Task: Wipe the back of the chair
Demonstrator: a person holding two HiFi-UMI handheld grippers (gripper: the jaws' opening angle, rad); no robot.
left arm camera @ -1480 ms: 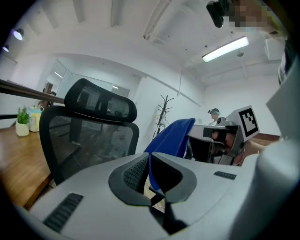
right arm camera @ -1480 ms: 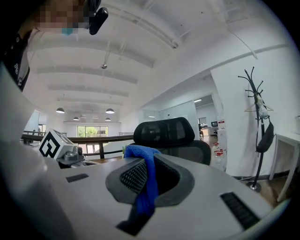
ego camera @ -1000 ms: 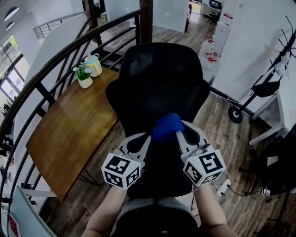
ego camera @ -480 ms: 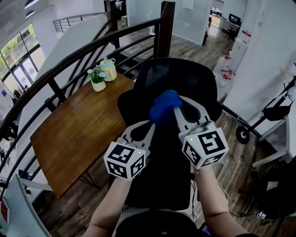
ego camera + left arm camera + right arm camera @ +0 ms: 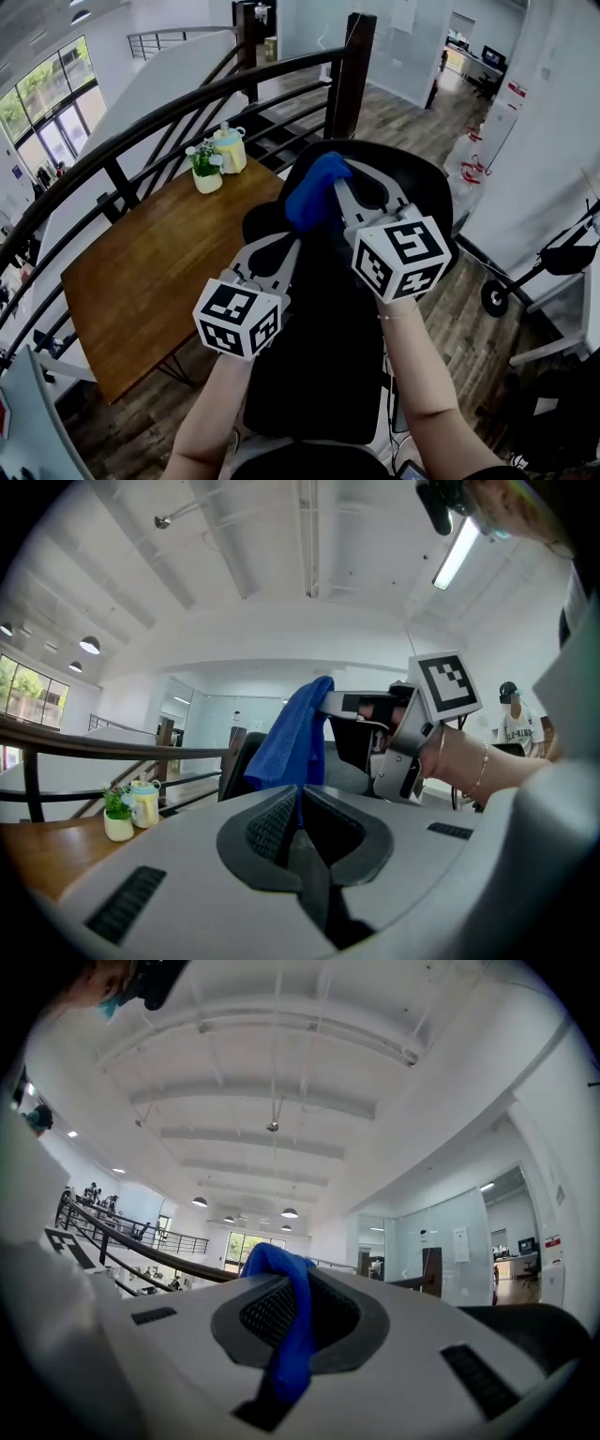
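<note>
Upper centre of the head view, the right hand-held gripper (image 5: pixel 330 184) is clenched on a blue cloth (image 5: pixel 314 199). Its own view shows the fabric pinched between the two jaws and bunched over their tips. The cloth sits against the top of the black chair (image 5: pixel 319 342), whose back runs down the middle of the frame toward the person.

Lower left of centre, the left hand-held gripper (image 5: pixel 286 247) has its jaws drawn together. In its view the cloth hangs just past the tips. A thin blue sliver shows at the jaw line, but I cannot tell whether it is pinched or only seen beyond them.

Left of the chair stands a wooden counter (image 5: pixel 141 281), with a small potted plant (image 5: pixel 206 167) and a pale yellow pot (image 5: pixel 232 148) at its far end. A dark railing (image 5: pixel 141 112) curves behind it.

The cloth looks light, soft and limp, so it should fold to the curve of the chair back but could slip out if held only by a corner. A pinch well into the bunched part, as here, seems the safer hold. The chair back looks like a mesh that may give under pressure, and a chair of this kind may turn or roll, so a steadying touch from the free gripper could help.
</note>
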